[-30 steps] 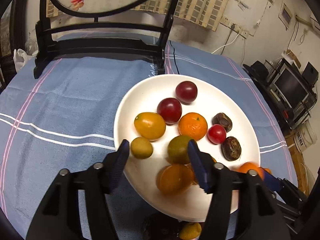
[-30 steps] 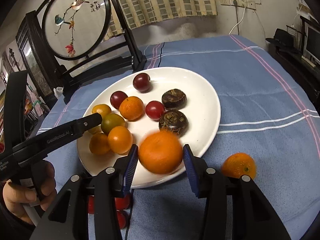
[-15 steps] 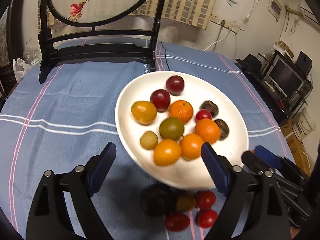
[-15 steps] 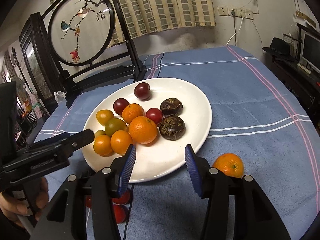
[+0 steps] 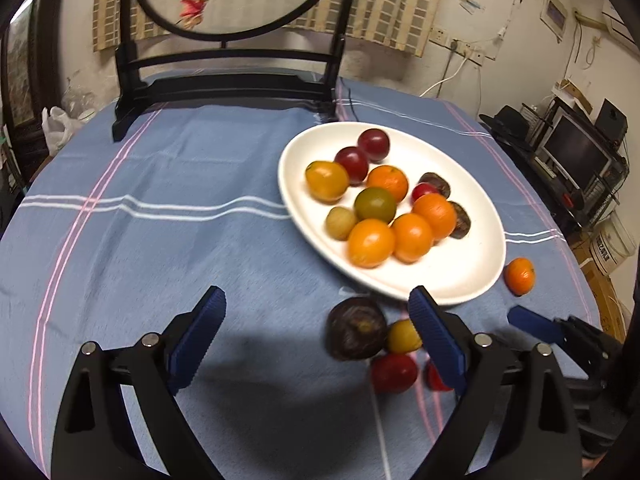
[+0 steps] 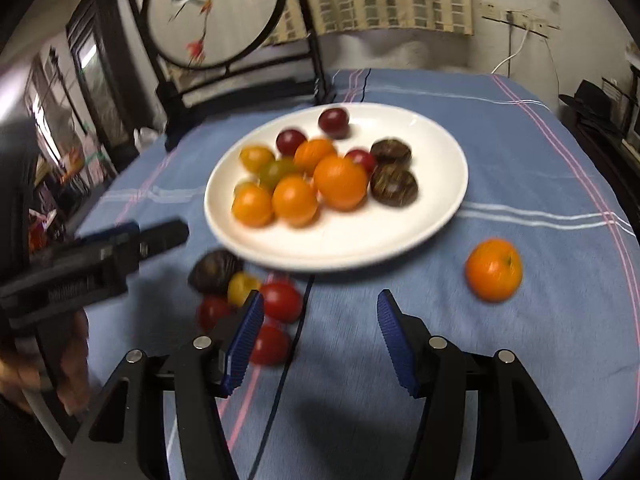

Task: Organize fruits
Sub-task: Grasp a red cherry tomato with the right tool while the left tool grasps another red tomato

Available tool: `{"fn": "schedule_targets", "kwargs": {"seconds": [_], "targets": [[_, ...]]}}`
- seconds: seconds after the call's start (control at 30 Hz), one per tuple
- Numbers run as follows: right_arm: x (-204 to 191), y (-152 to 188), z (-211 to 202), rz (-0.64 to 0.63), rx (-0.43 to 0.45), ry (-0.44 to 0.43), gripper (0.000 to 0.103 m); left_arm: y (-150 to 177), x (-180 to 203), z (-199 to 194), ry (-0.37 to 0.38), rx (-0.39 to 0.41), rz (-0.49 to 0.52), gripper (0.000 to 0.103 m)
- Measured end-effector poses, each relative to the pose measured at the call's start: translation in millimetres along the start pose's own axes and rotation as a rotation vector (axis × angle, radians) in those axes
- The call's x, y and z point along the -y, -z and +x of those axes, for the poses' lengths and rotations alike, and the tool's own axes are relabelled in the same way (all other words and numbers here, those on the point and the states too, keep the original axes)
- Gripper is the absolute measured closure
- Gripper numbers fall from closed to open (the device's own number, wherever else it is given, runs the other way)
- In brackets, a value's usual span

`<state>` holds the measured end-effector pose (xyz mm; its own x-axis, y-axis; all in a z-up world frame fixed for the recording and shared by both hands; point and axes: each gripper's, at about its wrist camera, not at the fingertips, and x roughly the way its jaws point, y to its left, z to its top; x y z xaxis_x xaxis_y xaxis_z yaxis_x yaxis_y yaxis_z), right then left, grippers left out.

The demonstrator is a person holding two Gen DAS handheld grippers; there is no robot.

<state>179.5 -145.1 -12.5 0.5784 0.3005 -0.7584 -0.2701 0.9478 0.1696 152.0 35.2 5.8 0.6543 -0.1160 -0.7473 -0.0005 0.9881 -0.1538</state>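
A white plate (image 5: 472,272) (image 6: 360,240) holds several oranges, plums, yellow fruits and dark water chestnuts. Just off its near rim lie a loose water chestnut (image 5: 356,332) (image 6: 216,266), a small yellow fruit (image 5: 402,336) (image 6: 242,286) and red tomatoes (image 5: 394,372) (image 6: 282,300). One orange (image 5: 519,276) (image 6: 494,270) sits alone on the cloth, right of the plate. My left gripper (image 5: 316,304) (image 6: 152,236) hovers before the plate, jaws opening wide over bare cloth. My right gripper (image 6: 320,308) (image 5: 536,324) is also opening, with nothing between its fingers.
A round embroidered screen on a black stand (image 5: 232,80) rises at the table's far edge. A thin black cable (image 6: 296,320) runs across the blue striped cloth under the plate's near rim. A monitor and clutter (image 5: 576,152) stand beyond the table's right side.
The right gripper let go of an orange, which now rests on the plate. Both grippers drew back from the plate toward the near edge, and both sets of jaws spread wider.
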Motion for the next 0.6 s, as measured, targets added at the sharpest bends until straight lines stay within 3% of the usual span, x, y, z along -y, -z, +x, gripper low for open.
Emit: {"fn": "schedule_targets", "kwargs": {"seconds": [0.23, 0.37, 0.47, 0.6], "targets": [[-16.5, 19.9, 1.2, -0.028, -0.024, -0.041, 0.043, 11.8, -10.4, -0.8, 0.003, -0.007, -0.013, 0.012], [-34.8, 26.1, 7.7, -0.115, -0.025, -0.005, 0.045, 12.4, -12.5, 0.0, -0.006, -0.001, -0.005, 0.012], [-39.3, 27.3, 16.2, -0.133, -0.046, 0.005, 0.059, 12.4, -13.9, 1.1, -0.017, -0.005, -0.007, 0.012], [-39.4, 26.0, 24.6, -0.128, -0.044, 0.024, 0.069, 13.1, -13.2, 3.2, -0.002, -0.02, -0.006, 0.011]]}}
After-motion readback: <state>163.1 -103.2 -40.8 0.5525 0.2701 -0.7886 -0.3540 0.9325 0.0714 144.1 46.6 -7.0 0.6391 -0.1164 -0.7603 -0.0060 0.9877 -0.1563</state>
